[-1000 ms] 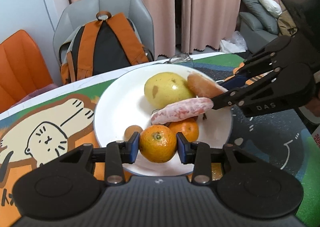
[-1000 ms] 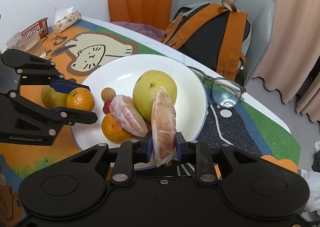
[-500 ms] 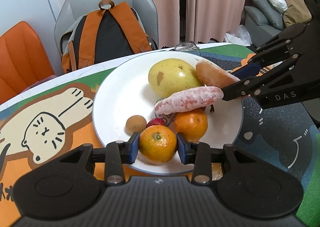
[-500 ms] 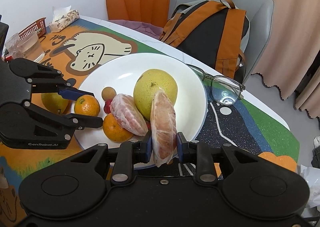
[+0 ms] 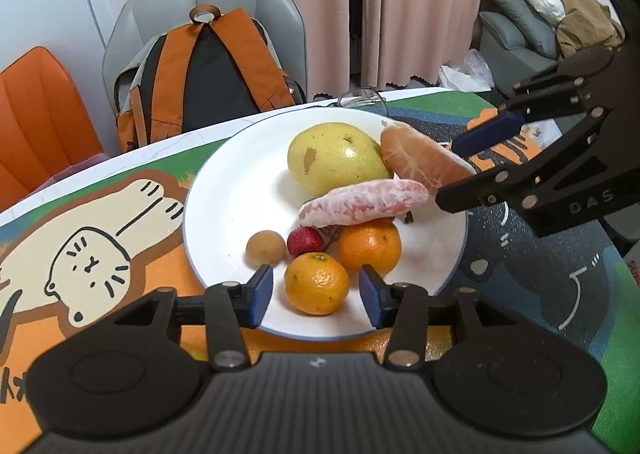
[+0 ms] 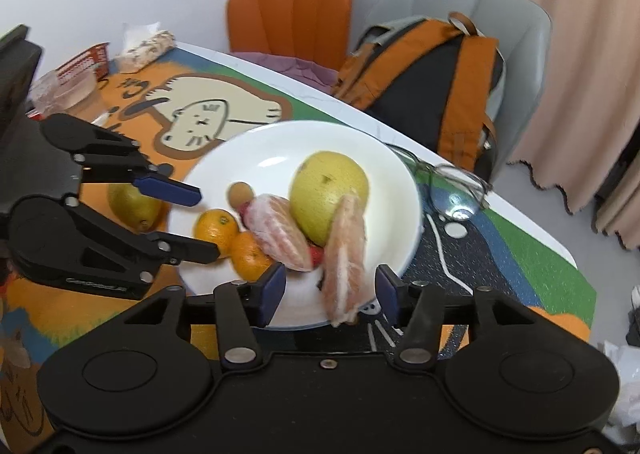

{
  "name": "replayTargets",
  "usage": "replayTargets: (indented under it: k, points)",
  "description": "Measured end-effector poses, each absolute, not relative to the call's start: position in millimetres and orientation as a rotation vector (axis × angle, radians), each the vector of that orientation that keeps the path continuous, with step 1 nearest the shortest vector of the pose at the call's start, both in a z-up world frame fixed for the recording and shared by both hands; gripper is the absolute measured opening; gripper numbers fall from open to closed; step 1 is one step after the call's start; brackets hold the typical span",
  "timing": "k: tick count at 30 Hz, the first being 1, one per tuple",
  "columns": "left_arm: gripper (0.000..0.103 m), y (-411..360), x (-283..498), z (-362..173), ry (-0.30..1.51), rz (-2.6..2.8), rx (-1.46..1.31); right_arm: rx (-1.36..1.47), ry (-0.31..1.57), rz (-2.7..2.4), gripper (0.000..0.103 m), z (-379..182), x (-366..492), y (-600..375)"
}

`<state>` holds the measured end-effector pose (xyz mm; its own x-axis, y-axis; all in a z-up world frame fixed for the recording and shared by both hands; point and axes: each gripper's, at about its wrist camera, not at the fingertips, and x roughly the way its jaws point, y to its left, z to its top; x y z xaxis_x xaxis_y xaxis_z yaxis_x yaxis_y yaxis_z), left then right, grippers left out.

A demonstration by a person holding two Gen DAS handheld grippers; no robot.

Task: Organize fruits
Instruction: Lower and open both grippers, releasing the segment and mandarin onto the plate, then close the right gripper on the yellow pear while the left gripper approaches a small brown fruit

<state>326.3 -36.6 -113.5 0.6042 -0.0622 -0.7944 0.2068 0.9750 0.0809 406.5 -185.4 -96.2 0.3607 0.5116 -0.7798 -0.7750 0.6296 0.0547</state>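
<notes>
A white plate holds a yellow pomelo, two peeled pomelo segments, two tangerines, a strawberry and a small brown longan. My left gripper is open, its jaws apart on either side of the near tangerine, which rests on the plate. My right gripper is open around the tilted segment at the plate's near rim. Each gripper shows in the other's view, the right one, the left one.
A yellow-green fruit lies on the mat left of the plate. Eyeglasses lie beyond the plate. A grey chair with an orange backpack and an orange chair stand behind the table. A glass and red basket sit far left.
Both grippers have opened. The left one let go of the tangerine, now on the plate. The right one let go of the pomelo segment, which leans at the rim.
</notes>
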Motion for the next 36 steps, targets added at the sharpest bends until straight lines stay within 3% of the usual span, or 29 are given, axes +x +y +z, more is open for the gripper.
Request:
replayTargets:
  k: [3,20,25,27,29,36]
  points:
    - [0.047,-34.8,321.4,-111.8,0.913,-0.152,0.172,-0.341,0.846,0.874,0.056,-89.2,400.1,-184.3]
    - [0.050,0.6,257.1,-89.1,0.887,-0.059,0.137,-0.345,0.781,1.015,0.056,-66.0,363.2,-134.8]
    - [0.063,9.0,244.3,-85.5,0.872,-0.033,0.135,-0.348,0.758,1.061,0.069,-62.3,348.9,-117.8]
    - [0.074,13.2,238.4,-84.6,0.868,-0.009,0.135,-0.352,0.740,1.075,0.078,-60.3,342.6,-111.4]
    - [0.077,18.3,233.8,-84.3,0.866,0.004,0.134,-0.350,0.729,1.092,0.085,-58.2,337.7,-106.0]
    - [0.078,38.3,218.6,-85.4,0.871,0.045,0.130,-0.367,0.745,1.148,0.089,-59.8,326.3,-78.4]
